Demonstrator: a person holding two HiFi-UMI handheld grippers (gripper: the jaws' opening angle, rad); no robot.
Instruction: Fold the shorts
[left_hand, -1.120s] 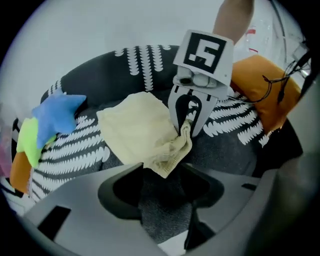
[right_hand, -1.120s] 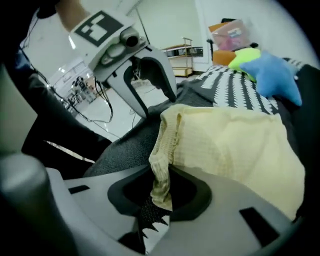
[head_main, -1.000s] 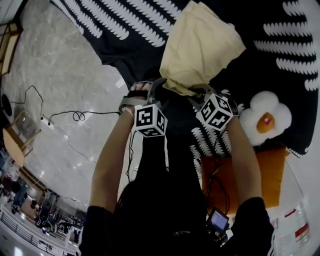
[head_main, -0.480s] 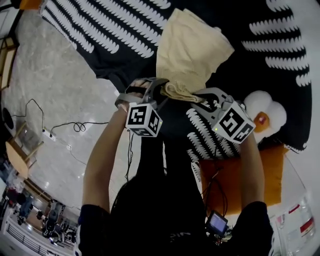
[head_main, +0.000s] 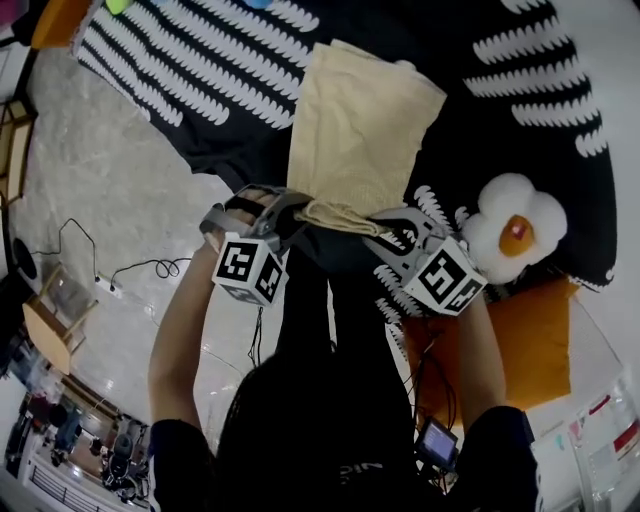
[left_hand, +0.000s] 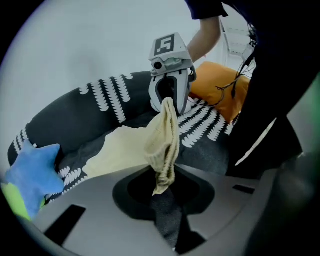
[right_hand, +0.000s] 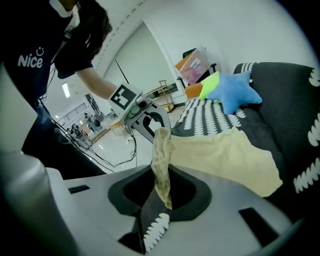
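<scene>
The cream shorts (head_main: 358, 120) lie spread on a black cover with white leaf print (head_main: 190, 70). Their near edge (head_main: 335, 214) is lifted and stretched between my two grippers. My left gripper (head_main: 287, 213) has just been closing, and the bunched ribbed edge (left_hand: 162, 150) is pinched between its jaws. My right gripper (head_main: 383, 226) is shut on the other end of that edge (right_hand: 161, 165). In the left gripper view the right gripper (left_hand: 170, 95) faces me, and in the right gripper view the left gripper (right_hand: 145, 120) does. The rest of the shorts (right_hand: 225, 155) trails down onto the cover.
A fried-egg plush (head_main: 515, 228) and an orange cushion (head_main: 535, 340) lie to the right. A blue star cushion (right_hand: 232, 90) sits at the far end of the cover. Cables (head_main: 150, 268) run over the pale marble floor (head_main: 110, 180) to the left.
Both grippers have come up with the shorts' near edge, which now hangs taut between them. The left gripper's jaws have closed on the cloth.
</scene>
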